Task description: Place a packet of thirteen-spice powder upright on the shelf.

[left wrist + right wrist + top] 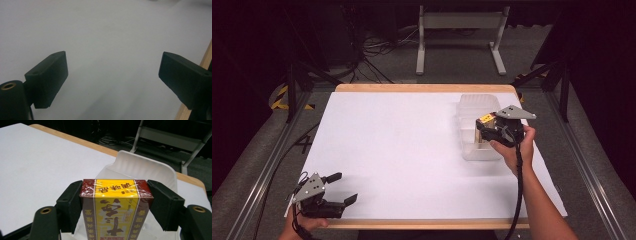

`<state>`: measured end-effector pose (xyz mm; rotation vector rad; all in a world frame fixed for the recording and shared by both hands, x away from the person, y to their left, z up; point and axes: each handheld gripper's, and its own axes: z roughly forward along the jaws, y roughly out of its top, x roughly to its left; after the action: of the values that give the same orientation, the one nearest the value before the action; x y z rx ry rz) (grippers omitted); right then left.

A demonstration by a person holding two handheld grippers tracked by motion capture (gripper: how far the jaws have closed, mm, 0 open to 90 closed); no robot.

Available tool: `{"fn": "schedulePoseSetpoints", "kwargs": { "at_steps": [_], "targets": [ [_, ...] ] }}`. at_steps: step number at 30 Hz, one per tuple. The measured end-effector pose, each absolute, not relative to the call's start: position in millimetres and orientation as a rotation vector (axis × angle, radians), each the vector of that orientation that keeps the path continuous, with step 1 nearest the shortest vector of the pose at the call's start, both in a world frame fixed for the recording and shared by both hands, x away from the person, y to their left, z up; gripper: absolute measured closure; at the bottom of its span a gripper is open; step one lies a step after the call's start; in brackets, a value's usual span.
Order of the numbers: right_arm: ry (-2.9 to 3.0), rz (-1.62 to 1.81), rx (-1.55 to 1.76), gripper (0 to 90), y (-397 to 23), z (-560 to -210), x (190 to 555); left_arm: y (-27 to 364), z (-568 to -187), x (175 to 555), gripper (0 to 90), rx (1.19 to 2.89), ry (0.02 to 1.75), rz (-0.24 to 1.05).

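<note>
Yellow-and-maroon box (116,202) clenched in right gripper (116,205) over clear plastic tray (140,167), left gripper (112,80) released.

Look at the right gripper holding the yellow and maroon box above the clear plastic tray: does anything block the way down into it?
Nothing visible does. The right gripper clamps the box directly over the clear tray, whose visible interior looks empty.
</note>
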<state>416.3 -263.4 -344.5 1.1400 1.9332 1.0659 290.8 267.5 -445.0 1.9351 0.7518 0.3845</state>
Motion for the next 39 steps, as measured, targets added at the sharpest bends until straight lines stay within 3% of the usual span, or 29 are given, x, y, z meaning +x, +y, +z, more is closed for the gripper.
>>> {"fn": "schedulePoseSetpoints", "kwargs": {
  "at_steps": [39],
  "targets": [
    [2.040,1.021,1.031,29.1,-268,-337,405,268,-445,291,9.6,1.937,0.759,0.395]
  ]
}}
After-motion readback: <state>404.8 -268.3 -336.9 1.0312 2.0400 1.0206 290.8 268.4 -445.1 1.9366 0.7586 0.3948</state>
